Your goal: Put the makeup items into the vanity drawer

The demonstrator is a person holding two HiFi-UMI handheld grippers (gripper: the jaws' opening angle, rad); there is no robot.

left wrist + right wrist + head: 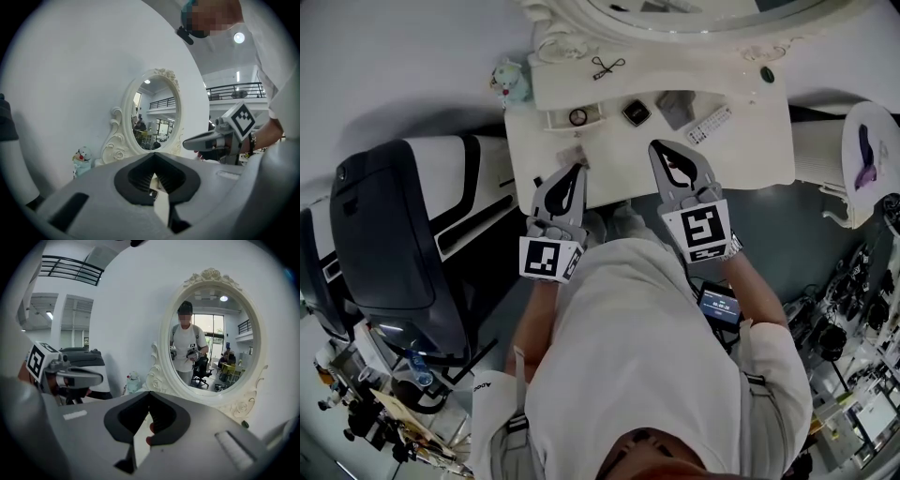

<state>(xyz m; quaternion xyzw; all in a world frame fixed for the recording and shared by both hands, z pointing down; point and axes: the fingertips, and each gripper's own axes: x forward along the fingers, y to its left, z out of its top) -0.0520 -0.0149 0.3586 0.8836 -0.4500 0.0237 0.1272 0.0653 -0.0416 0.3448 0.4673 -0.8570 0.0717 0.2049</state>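
White vanity top (759, 155) below a mirror (154, 112) carries small, probably cosmetic items (637, 113); left gripper (577, 169) and right gripper (658, 147) hover closed.

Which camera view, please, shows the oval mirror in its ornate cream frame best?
The right gripper view: the oval cream-framed mirror shows large and nearly face-on. The left gripper view shows it smaller, at an angle; the head view catches only its lower rim.

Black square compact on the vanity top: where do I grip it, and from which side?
Pinch the black compact across two opposite straight edges from above, probably with the right gripper, nearer and shut, so open first. It lies flat, turned cornerwise, bare tabletop either side.
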